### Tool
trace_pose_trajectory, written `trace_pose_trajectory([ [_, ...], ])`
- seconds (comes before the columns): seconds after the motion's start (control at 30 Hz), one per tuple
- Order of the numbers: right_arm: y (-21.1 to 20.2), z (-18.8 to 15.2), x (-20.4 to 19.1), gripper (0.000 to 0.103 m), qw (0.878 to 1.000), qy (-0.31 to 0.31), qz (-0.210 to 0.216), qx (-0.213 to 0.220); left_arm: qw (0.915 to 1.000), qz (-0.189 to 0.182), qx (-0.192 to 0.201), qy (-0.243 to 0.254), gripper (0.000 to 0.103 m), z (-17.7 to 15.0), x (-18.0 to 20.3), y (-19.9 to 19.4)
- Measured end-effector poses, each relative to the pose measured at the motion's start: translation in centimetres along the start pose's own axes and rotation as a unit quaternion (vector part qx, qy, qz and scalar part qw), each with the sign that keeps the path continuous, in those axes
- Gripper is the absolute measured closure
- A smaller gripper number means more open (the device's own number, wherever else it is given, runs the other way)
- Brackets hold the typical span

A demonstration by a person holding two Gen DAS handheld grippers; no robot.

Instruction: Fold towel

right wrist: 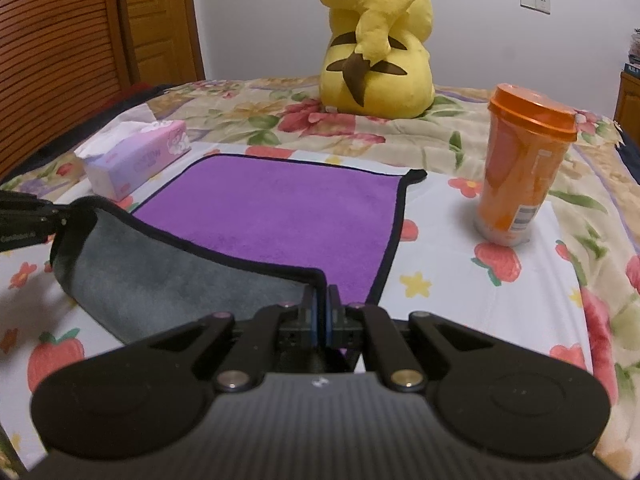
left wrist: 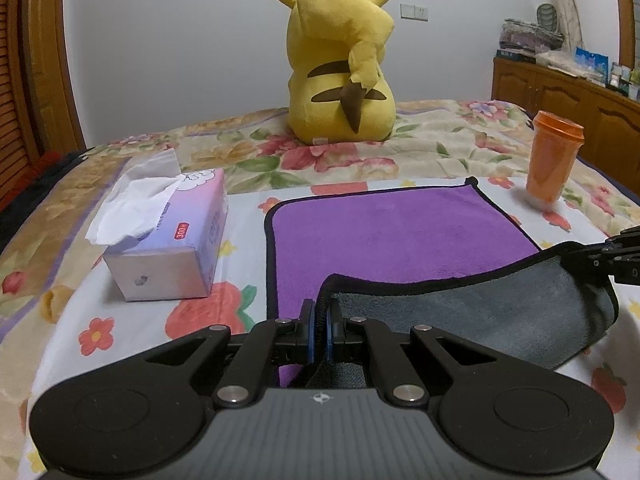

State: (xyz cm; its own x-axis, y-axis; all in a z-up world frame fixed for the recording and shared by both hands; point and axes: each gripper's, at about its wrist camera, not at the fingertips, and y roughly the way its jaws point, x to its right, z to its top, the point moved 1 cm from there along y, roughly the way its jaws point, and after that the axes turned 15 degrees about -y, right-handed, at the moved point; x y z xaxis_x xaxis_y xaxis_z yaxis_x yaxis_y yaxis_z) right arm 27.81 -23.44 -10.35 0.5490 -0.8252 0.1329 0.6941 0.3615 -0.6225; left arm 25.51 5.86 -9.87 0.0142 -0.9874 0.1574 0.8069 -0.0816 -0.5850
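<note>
A purple towel point(left wrist: 384, 232) with black trim and a grey underside lies on the flowered bedspread; it also shows in the right wrist view point(right wrist: 280, 216). Its near edge is lifted and turned over, grey side point(left wrist: 480, 316) showing. My left gripper point(left wrist: 322, 312) is shut on the towel's near left corner. My right gripper point(right wrist: 322, 300) is shut on the near right corner. Each gripper shows at the edge of the other's view, the right one point(left wrist: 600, 258) and the left one point(right wrist: 36, 220).
A tissue box point(left wrist: 168, 240) stands left of the towel. An orange lidded cup point(right wrist: 524, 168) stands to its right. A yellow plush toy point(left wrist: 340, 64) sits behind it on the bed. A wooden cabinet point(left wrist: 568, 100) is at the far right.
</note>
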Motion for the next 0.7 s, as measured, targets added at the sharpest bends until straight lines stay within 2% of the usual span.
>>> trace_pose_trajectory([
  [0.2,0.7,0.1,0.2,0.099,1.0,-0.009,-0.001,0.003,1.0,-0.004,0.006,-0.001,0.095,0.5,0.2,0.3],
  [0.7,0.7,2.6,1.6,0.099,0.998,-0.024,-0.023,0.056,0.9987,-0.015,0.046,0.013,0.095,3.6,1.2,0.8],
])
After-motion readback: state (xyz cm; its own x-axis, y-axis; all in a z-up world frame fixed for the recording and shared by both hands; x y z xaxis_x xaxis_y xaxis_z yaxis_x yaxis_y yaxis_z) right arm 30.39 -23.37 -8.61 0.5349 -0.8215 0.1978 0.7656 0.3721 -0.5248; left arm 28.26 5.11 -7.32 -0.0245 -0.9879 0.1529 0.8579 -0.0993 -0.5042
